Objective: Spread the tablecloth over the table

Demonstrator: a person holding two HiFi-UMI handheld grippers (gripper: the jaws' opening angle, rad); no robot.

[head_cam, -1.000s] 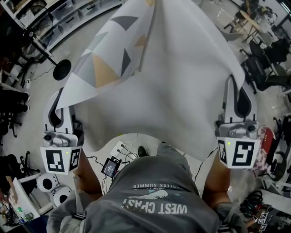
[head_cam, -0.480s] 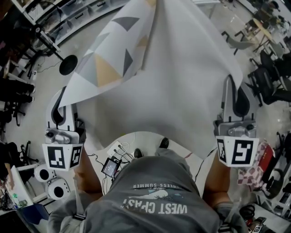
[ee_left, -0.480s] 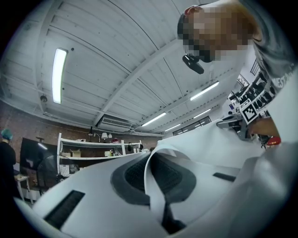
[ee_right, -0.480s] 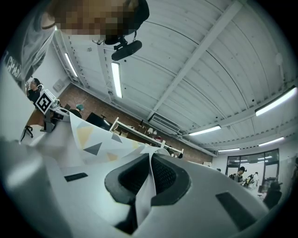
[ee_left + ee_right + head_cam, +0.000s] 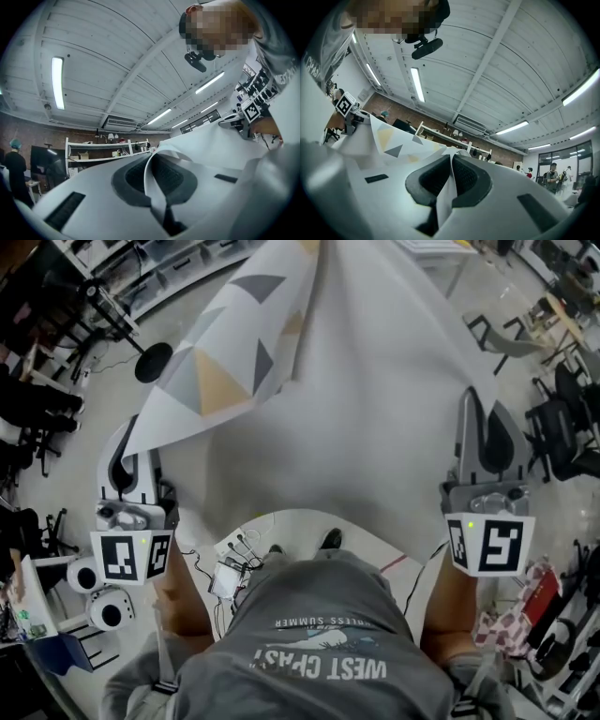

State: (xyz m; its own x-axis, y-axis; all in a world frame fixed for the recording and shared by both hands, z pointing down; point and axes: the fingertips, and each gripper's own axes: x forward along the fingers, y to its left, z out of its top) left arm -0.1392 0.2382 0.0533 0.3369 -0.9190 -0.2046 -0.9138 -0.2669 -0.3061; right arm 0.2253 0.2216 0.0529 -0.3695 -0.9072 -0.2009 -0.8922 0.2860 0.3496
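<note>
The tablecloth [image 5: 375, 409] hangs stretched in front of me, its plain white underside up. A flap at the left is folded over and shows grey and yellow triangles [image 5: 225, 362]. My left gripper [image 5: 127, 454] is shut on the cloth's left corner, and my right gripper [image 5: 483, 423] is shut on its right corner. In the left gripper view the cloth edge [image 5: 154, 183] is pinched between the dark pads [image 5: 180, 178]. The right gripper view shows the same, with cloth [image 5: 446, 194] between the pads [image 5: 468, 180]. The cloth hides what lies under it.
A white rounded surface [image 5: 300, 521] lies by the person's feet, with cables and a small device [image 5: 230, 577] beside it. Shelving [image 5: 141, 277] and a black round stand base [image 5: 153, 362] are at the upper left. Office chairs [image 5: 572, 418] are at the right. People stand far off [image 5: 553, 176].
Both grippers keep their hold on the cloth's corners. The floor, stand base and chairs have slid across the head view, so the cloth is being carried across the room.
</note>
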